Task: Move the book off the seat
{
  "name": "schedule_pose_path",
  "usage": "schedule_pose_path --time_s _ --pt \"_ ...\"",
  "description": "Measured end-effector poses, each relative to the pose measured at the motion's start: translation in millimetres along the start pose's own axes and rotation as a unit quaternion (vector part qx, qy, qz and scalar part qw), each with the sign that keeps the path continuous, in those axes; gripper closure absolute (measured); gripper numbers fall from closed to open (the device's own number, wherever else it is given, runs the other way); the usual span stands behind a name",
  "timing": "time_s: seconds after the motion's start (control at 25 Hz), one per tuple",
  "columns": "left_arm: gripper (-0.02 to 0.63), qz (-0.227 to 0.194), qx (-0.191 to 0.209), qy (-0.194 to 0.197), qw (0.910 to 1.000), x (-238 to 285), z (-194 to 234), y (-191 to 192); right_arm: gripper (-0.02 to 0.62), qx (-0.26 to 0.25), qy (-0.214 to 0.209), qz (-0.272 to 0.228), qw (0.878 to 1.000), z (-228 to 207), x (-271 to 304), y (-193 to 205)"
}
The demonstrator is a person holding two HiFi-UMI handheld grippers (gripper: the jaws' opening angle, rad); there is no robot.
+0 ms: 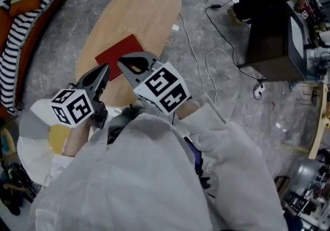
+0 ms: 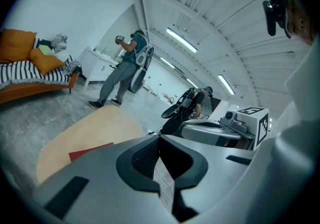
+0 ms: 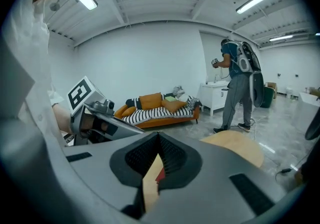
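Red book flat on tan seat; left gripper, right gripper fingers closed, empty.

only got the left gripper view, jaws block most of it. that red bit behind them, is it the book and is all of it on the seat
Observer: Yes. The head view shows the whole book lying flat on the seat, toward its near end.
Operator: has the right hand-held gripper got hold of it
Observer: No. The right gripper view shows the right hand-held gripper shut and empty, with the book beyond its tips.
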State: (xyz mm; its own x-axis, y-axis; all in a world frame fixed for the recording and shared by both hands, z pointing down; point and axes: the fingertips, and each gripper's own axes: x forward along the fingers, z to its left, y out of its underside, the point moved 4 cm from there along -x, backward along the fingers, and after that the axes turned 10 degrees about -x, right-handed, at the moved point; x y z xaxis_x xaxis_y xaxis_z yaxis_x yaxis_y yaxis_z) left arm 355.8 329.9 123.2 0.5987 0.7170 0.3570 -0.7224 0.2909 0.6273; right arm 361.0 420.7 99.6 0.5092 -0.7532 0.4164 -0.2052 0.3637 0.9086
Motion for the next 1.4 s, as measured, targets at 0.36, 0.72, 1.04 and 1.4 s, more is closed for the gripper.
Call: schedule_pose_path --time_s 0.36,0.72,1.04,1.4 --pt "0.600 0.016 -0.007 -0.016 0.9997 8 2 6 0.583 0.002 -0.003 0.026 1.000 -6 1 12" --pt "0.600 0.016 -0.008 -0.022 0.9996 5 -1 10 0.583 -0.002 -0.003 0.022 1.000 -4 2 4" --pt "0.600 0.009 -0.010 -0.028 0.9995 8 -1 11 0.584 0.007 0.006 0.018 1.000 -2 2 8" --pt "0.600 0.000 -0.010 -0.037 0.9993 5 2 8 0.584 0.051 0.050 -0.006 0.997 -2 4 11"
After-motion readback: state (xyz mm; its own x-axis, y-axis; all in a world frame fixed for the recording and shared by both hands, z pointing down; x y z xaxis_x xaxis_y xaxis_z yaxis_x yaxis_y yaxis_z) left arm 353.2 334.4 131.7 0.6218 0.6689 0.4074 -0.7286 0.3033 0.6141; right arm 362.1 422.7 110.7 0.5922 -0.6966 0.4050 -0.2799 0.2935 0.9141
